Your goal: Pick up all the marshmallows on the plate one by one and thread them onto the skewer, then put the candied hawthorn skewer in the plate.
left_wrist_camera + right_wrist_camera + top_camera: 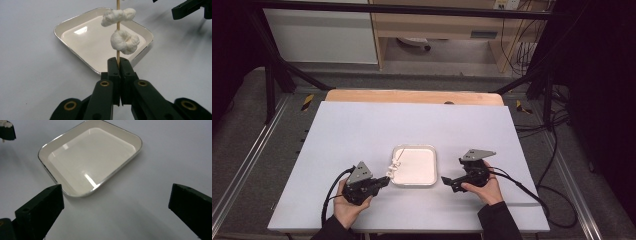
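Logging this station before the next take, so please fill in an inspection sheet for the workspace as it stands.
Surface: white table top, bare around the tray.
Job's things: wooden skewer carrying two white puffy pieces, held above a cream tray with nothing in it.
Clutter: nothing seen.
Grippers: left gripper shut on the skewer; right gripper open, holding nothing, beside the tray.
Cables: black cables trail from both grippers; more hang at the back right.
Surroundings: dark frame, grey floor, wooden cabinet behind.
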A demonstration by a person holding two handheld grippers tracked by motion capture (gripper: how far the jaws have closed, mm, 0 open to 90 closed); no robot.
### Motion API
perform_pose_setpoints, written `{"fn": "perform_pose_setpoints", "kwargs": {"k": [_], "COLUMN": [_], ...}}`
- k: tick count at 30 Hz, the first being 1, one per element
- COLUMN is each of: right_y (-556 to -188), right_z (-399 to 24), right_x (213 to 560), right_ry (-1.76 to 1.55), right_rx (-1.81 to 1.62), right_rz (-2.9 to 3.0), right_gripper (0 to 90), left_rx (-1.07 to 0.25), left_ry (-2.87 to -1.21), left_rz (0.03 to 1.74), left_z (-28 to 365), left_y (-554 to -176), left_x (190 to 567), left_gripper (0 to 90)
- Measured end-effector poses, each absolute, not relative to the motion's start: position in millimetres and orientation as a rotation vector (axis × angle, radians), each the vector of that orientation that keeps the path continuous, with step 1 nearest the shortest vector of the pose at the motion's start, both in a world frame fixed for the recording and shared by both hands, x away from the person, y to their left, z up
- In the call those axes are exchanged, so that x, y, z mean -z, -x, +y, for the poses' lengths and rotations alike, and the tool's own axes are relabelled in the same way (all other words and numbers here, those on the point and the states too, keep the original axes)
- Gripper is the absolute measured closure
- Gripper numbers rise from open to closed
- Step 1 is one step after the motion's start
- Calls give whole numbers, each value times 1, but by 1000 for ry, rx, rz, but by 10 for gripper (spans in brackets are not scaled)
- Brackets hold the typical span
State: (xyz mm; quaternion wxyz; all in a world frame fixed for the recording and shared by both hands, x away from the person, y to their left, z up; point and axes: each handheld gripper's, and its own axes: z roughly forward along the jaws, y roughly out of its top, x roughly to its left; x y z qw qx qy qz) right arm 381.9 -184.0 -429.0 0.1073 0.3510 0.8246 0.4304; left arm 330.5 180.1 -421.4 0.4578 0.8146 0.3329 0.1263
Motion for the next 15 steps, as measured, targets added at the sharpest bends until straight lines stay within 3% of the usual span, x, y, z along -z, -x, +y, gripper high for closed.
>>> {"fn": "perform_pose_setpoints", "kwargs": {"k": [15], "right_y": [-368], "right_z": [-235], "right_x": [447], "right_ry": [-1121], "right_rx": [-1301], "right_rz": [2386], "right_gripper": [7], "left_rx": [-291], "left_ry": [-2064], "left_rz": [845], "left_z": [176], "left_y": [-347], "left_x": [406], "left_gripper": [885]}}
